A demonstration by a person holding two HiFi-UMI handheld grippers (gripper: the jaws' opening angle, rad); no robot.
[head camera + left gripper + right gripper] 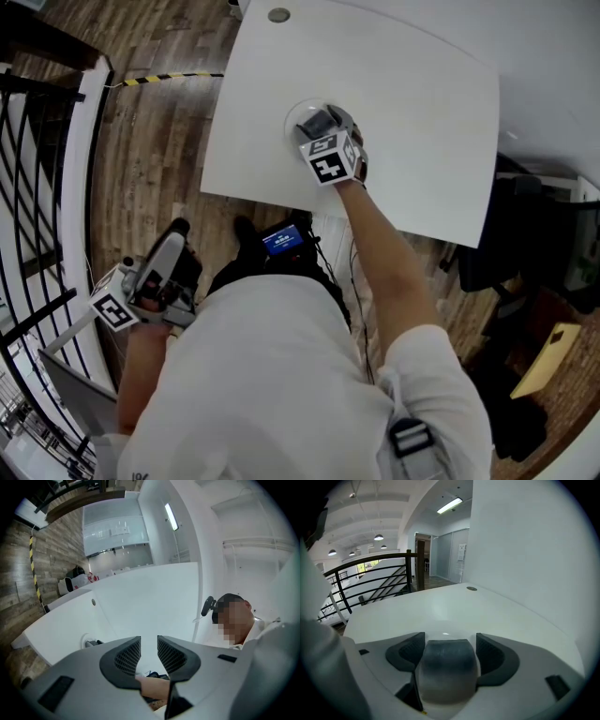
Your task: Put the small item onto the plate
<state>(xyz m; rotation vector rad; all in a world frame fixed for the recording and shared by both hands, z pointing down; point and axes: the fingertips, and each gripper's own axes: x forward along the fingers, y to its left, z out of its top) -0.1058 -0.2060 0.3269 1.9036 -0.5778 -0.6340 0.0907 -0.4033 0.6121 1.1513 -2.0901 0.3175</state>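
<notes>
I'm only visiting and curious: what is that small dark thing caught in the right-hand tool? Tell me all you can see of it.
The small item is a dark grey, rounded lump with a matte, faintly streaked surface, paler toward its near end. The right gripper clamps it between its two black pads. It is over the round plate on the white table; whether it touches the plate cannot be told.

A smooth, faintly glossy white table (422, 112) is standing on grainy wood-plank floor (159, 141); matt black textured pads (405, 652) of the right gripper (447, 648) are pressing a dull grey small item (446, 672).
</notes>
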